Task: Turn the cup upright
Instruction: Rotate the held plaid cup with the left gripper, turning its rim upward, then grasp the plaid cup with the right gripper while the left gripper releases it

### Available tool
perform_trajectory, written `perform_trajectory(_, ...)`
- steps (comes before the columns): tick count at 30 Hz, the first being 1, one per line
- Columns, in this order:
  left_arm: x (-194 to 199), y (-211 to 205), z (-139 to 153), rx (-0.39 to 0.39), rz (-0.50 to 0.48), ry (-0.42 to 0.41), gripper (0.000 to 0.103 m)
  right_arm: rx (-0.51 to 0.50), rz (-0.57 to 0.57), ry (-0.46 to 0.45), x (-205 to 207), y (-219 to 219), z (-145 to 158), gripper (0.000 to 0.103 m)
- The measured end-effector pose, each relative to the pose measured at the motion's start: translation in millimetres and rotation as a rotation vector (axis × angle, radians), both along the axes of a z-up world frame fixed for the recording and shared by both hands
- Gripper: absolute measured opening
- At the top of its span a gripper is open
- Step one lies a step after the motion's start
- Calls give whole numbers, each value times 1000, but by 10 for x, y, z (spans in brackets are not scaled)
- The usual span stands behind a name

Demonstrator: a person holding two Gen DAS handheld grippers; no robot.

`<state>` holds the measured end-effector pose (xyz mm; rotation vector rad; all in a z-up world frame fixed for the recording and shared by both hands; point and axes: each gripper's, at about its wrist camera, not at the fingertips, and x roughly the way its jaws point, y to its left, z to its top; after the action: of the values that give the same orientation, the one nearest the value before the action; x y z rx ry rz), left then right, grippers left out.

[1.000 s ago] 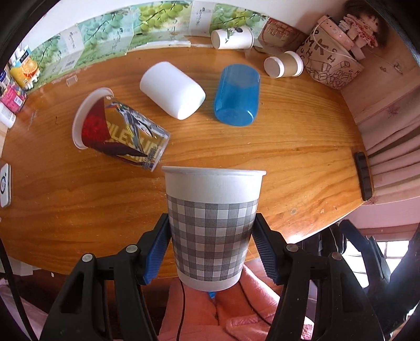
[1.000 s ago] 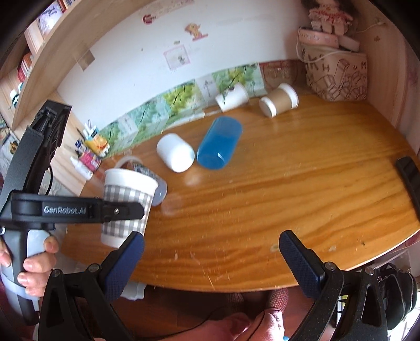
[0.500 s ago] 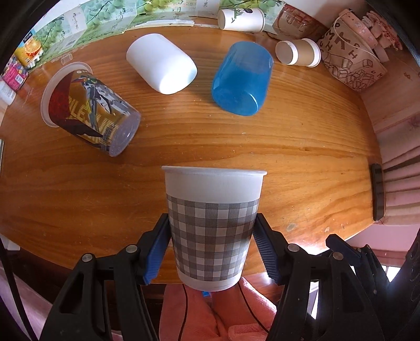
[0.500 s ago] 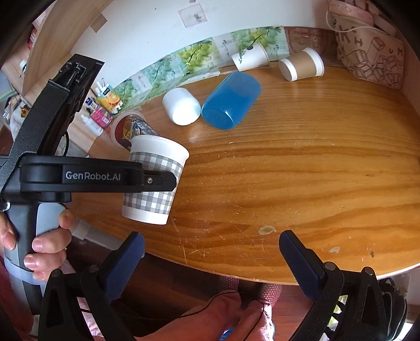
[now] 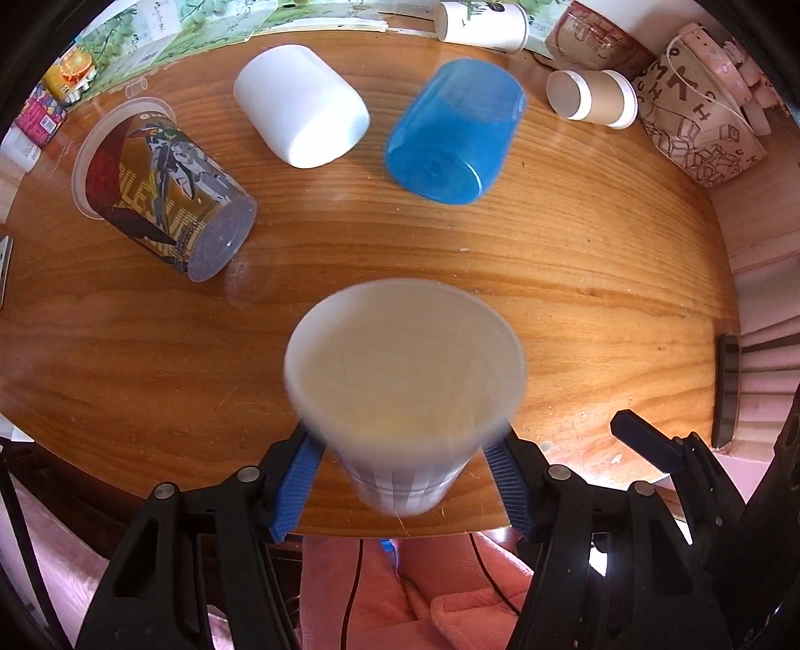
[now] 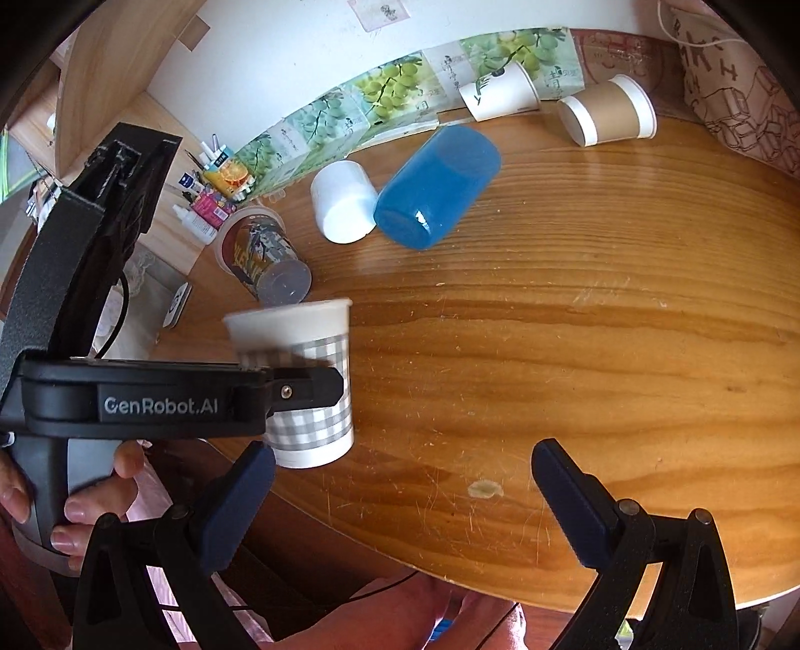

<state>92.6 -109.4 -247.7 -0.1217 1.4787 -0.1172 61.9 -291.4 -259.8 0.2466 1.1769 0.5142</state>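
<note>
A grey-checked paper cup (image 5: 404, 395) stands upright between the blue pads of my left gripper (image 5: 400, 480), mouth up, blurred by motion. In the right wrist view the same cup (image 6: 305, 385) rests at the table's near edge with the left gripper's finger across it. My right gripper (image 6: 400, 500) is open and empty above the table's front edge. A blue cup (image 5: 452, 132), a white cup (image 5: 300, 117) and a printed clear cup (image 5: 160, 185) lie on their sides further back.
Two paper cups (image 5: 592, 97) (image 5: 480, 22) lie on their sides at the back near a patterned bag (image 5: 700, 120). A dark phone (image 5: 727, 390) lies at the right edge. Small bottles and boxes (image 6: 210, 200) stand at the back left of the wooden table (image 6: 575, 325).
The left gripper has tilted downward with the cup, so its open mouth now shows from above. The cup has come down to the table's near edge. The right gripper stays open.
</note>
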Motion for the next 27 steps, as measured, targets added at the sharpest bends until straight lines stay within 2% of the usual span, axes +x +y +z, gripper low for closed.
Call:
perform_trajectory(4,23,61,39,-22,35,2,75,5,21,-2,89,48,2,103)
perform_trajectory(13,104,22,215,-30,8,-21,77,7,48,-12,159,136,23,103)
perform_trajectory(27,60,39,444,-76,16,-131,77,11,104,-57,181,235,68,103)
